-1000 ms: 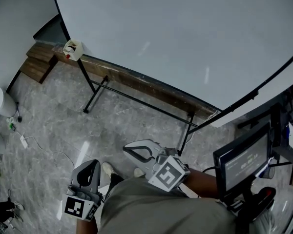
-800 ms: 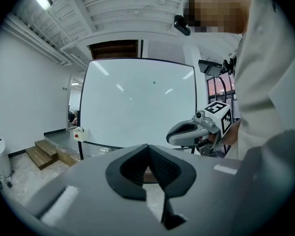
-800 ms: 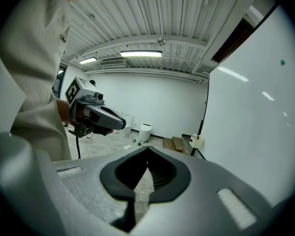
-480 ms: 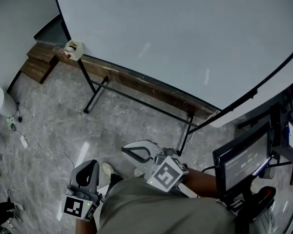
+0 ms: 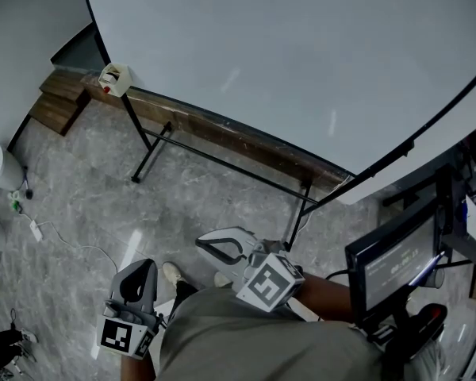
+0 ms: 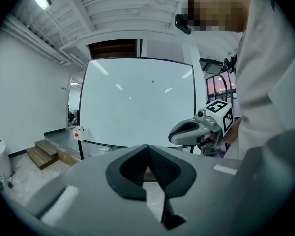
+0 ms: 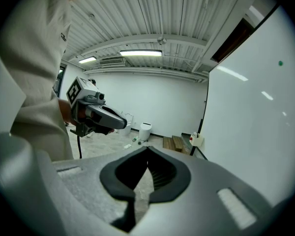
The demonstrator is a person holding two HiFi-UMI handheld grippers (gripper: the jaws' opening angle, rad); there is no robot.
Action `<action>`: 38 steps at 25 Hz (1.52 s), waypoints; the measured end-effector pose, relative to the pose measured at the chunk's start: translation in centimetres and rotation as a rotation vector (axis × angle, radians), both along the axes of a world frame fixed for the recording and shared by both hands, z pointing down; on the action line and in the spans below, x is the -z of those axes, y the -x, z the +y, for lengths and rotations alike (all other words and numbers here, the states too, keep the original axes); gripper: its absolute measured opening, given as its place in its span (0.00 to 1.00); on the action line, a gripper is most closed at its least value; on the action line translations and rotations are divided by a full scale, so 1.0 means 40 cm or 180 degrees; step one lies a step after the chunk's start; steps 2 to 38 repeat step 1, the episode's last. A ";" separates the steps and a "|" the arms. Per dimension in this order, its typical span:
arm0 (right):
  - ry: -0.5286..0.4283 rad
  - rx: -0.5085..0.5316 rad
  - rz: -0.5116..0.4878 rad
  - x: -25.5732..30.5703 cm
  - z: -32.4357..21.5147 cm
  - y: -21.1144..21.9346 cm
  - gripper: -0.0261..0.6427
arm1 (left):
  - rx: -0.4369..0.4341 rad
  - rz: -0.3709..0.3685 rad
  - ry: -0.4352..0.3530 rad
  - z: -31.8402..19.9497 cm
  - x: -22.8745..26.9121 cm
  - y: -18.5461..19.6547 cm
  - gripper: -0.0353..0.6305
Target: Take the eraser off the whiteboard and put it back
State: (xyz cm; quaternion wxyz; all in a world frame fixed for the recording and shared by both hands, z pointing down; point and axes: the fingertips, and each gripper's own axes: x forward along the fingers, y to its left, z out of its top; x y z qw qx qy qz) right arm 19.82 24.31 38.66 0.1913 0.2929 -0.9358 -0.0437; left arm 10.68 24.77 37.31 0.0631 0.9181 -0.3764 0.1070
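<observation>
While both hands hang low at the person's waist, I see the left gripper [image 5: 145,265] with its jaws pressed together on nothing, and the right gripper [image 5: 202,244] likewise closed and empty. The left one faces the whiteboard [image 5: 301,62], well apart from it; the right one points leftwards along it. The eraser [image 5: 115,78], as far as I can tell the small cream box with a red spot, hangs at the board's lower left corner, above the marbled floor [image 5: 79,205].

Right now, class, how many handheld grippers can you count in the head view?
2. The left gripper is at lower left; the right gripper is near the bottom centre. None seems hidden.
</observation>
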 end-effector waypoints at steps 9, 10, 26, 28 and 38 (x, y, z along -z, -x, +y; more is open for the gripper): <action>-0.0006 -0.0003 0.0001 -0.001 0.007 -0.002 0.04 | 0.0011 -0.0005 -0.0003 0.006 0.000 0.001 0.06; -0.0006 -0.0003 0.0001 -0.001 0.007 -0.002 0.04 | 0.0011 -0.0005 -0.0003 0.006 0.000 0.001 0.06; -0.0006 -0.0003 0.0001 -0.001 0.007 -0.002 0.04 | 0.0011 -0.0005 -0.0003 0.006 0.000 0.001 0.06; -0.0006 -0.0003 0.0001 -0.001 0.007 -0.002 0.04 | 0.0011 -0.0005 -0.0003 0.006 0.000 0.001 0.06; -0.0006 -0.0003 0.0001 -0.001 0.007 -0.002 0.04 | 0.0011 -0.0005 -0.0003 0.006 0.000 0.001 0.06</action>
